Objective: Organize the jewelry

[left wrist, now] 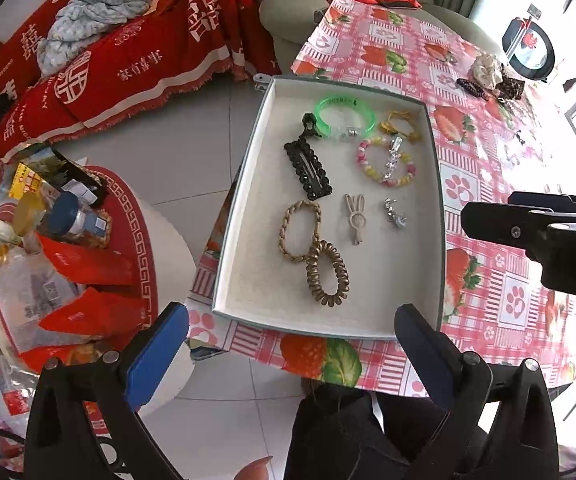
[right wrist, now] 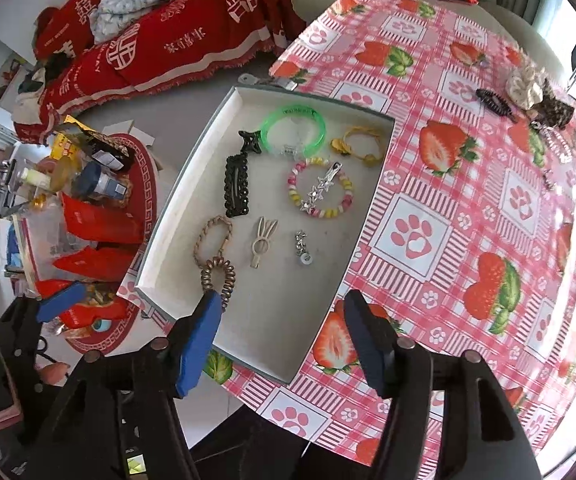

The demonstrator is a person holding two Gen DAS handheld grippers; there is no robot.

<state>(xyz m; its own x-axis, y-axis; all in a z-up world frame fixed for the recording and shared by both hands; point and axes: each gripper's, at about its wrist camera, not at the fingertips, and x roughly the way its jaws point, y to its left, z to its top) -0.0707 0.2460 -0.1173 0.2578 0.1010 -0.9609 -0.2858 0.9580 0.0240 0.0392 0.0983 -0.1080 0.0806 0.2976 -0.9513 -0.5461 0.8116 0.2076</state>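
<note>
A shallow white tray (left wrist: pixel 368 300) (right wrist: pixel 288 300) lies on the pink strawberry tablecloth. It holds a green bangle (left wrist: pixel 344 118), a yellow cord bracelet (left wrist: pixel 402 124), a beaded bracelet (left wrist: pixel 384 162) with a silver star clip, a black hair clip (left wrist: pixel 308 168), a braided tie (left wrist: pixel 300 232), a gold spiral tie (left wrist: pixel 326 276) (right wrist: pixel 218 276), a bunny clip (right wrist: pixel 262 242) and a small silver piece (right wrist: pixel 302 246). My left gripper (left wrist: pixel 292 310) hangs open above the tray's near edge. My right gripper (right wrist: pixel 284 296) is open over the near end, holding nothing. Its left finger hides part of the spiral tie.
Loose pieces lie at the table's far right: a cream scrunchie (right wrist: pixel 524 86), a dark claw clip (right wrist: pixel 494 104) and a leopard scrunchie (right wrist: pixel 554 112). A cluttered round side table (left wrist: pixel 68 240) stands left of the tray. The person's dark-clad knees (left wrist: pixel 348 432) are below the table edge.
</note>
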